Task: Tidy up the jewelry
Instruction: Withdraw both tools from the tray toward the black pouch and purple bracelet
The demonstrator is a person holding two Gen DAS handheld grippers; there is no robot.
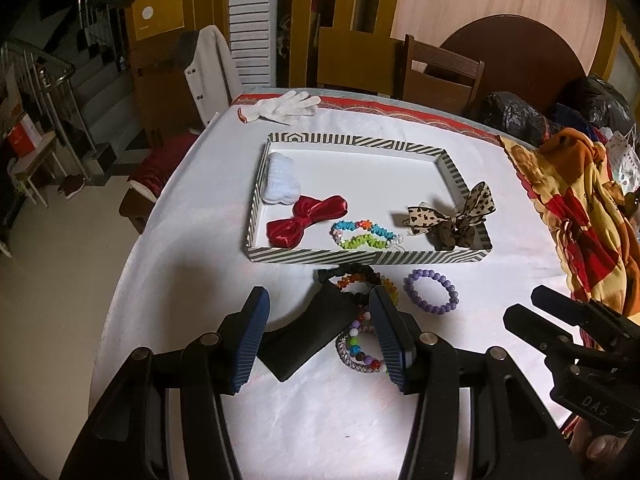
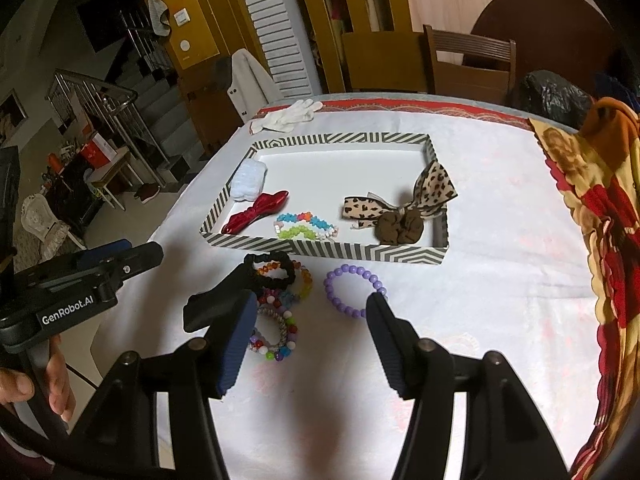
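Bracelets (image 2: 276, 320) are lying below centre before the striped tray (image 2: 320, 250), both tongs (image 2: 312, 340) gaping empty, so closing squarely around the purple one (image 2: 354, 290) is looking wisest.

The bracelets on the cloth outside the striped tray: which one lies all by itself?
The purple bead bracelet. It lies flat and apart, to the right of the others, which are piled together with a black scrunchie by the striped tray.

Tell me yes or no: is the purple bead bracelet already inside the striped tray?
No, the purple bead bracelet lies on the white tablecloth, just outside the near wall of the striped tray.
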